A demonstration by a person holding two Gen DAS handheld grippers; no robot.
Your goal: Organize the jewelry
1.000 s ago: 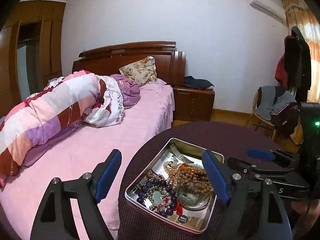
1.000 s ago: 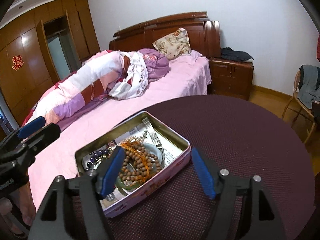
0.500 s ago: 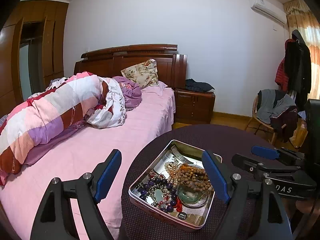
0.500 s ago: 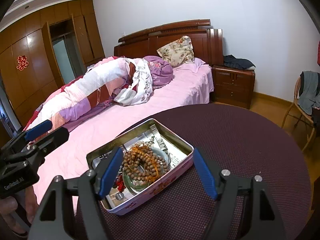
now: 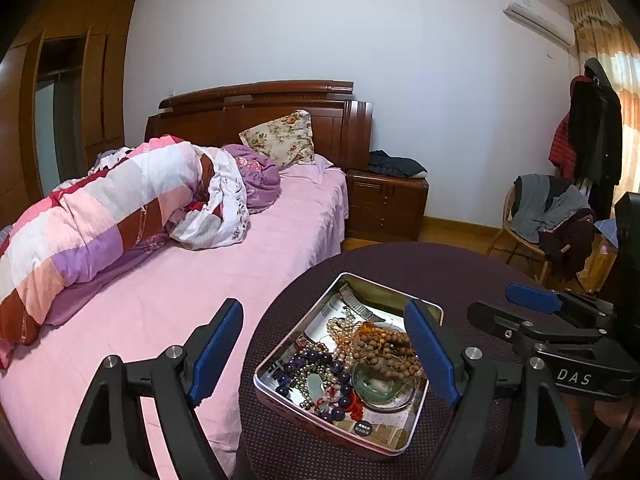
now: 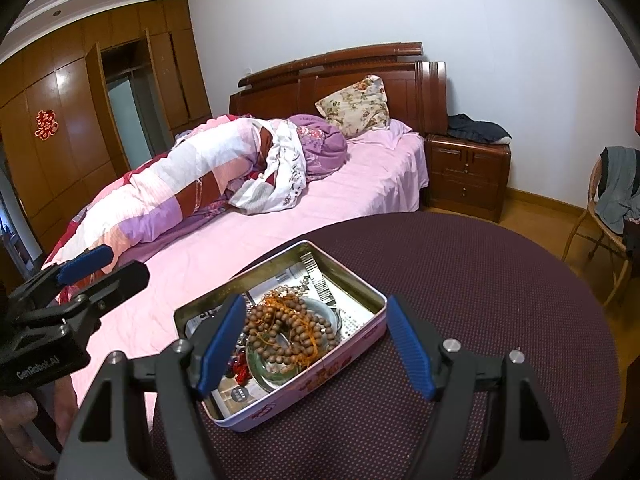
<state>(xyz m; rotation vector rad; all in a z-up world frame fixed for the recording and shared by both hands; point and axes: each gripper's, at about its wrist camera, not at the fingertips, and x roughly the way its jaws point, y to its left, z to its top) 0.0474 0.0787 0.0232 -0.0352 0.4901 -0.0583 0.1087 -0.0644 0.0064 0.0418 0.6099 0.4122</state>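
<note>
Hovering above the near edge of the round desk covered in dark maroon dotted cloth [image 6: 480, 280], the right hand-held gripper [image 6: 316, 344] has its blue-padded jaws spread wide and holds nothing; the left hand-held gripper [image 5: 324, 344] is likewise wide open and empty, seen to the left in the right wrist view [image 6: 84, 276].

Between the spread fingers lies the shallow rectangular metal tin with pink sides [image 6: 356, 344], resting flat on the desk near the edge that faces the bed. In the right wrist view its long axis runs diagonally, from the near left corner toward the far right; in the left wrist view [image 5: 416, 424] it runs from near right to far left.

Inside the tin, a coil of brown wooden prayer beads with orange cord [image 6: 288, 324] lies on top of a green jade bangle [image 6: 264, 372]. Beside them sit a dark purple bead bracelet [image 5: 316, 360] and a pale pearl-like strand [image 5: 340, 324], while a silver metal watch band [image 5: 354, 302] lies toward the far end. Printed paper lines the bottom.

Beyond the desk stands the bed with a pink sheet [image 5: 240, 280], carrying a rolled patchwork quilt [image 5: 92, 224] and a floral pillow [image 5: 280, 140].
</note>
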